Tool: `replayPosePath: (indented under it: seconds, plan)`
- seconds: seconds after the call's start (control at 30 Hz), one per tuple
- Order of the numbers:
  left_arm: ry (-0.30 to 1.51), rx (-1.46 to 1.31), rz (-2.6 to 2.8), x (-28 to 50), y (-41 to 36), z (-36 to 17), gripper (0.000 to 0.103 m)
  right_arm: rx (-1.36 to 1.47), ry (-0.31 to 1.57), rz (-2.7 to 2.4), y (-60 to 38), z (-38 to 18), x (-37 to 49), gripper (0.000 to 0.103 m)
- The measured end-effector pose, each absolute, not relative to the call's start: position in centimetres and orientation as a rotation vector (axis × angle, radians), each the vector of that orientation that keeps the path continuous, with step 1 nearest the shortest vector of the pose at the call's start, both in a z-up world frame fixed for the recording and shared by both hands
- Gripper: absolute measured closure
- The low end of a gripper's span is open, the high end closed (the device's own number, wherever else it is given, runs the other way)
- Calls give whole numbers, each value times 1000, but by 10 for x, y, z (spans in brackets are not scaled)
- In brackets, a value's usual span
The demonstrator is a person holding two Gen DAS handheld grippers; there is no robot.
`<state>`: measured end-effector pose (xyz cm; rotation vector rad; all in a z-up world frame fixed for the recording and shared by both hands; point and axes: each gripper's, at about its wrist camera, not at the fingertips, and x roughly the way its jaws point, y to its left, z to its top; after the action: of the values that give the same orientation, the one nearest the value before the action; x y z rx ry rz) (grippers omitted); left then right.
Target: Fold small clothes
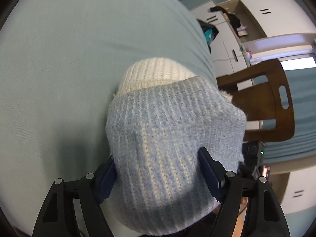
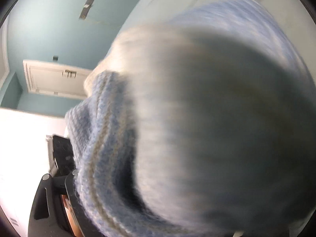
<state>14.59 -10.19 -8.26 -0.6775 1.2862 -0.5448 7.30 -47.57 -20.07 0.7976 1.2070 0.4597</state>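
2 wrist views, 1 garment fills both. Left view: pale teal cloth surface (image 1: 69, 59) takes the left and top; the ribbed knit garment in light blue and cream (image 1: 167, 138) bulges up the centre, blue part near the lens, cream part beyond it resting on the teal cloth. Left gripper (image 1: 158, 175) has its 2 dark blue pads (image 1: 209, 173) pressed against the knit on either side, partly closed, clamping the bunched fabric. Brown wooden chair (image 1: 266, 108) to the right, white cabinets (image 1: 266, 13) beyond. Right view: white panelled door (image 2: 53, 79) on a teal wall at left; blurred knit garment (image 2: 197, 118) covers the right gripper, its opening cannot be told.
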Motion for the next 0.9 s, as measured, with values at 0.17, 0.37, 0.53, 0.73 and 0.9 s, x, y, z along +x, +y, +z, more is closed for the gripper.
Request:
replayPosePath:
  seconds: [0.17, 0.37, 0.53, 0.73, 0.9]
  plan:
    - [1193, -657, -501, 195, -64, -66, 25, 736, 1163, 539, -436, -186, 118, 14]
    - [1152, -681, -433, 256, -31, -84, 25, 694, 1169, 550, -402, -196, 177, 16]
    - [1140, -822, -453, 288, -13, -112, 23, 623, 1133, 549, -383, -192, 214, 16]
    - [1196, -847, -421, 281, -12, -118, 16, 652, 1198, 557, -397, -206, 213, 4]
    - [1083, -601, -151, 253, 2, -54, 16, 607, 1313, 445, -411, -185, 191, 4]
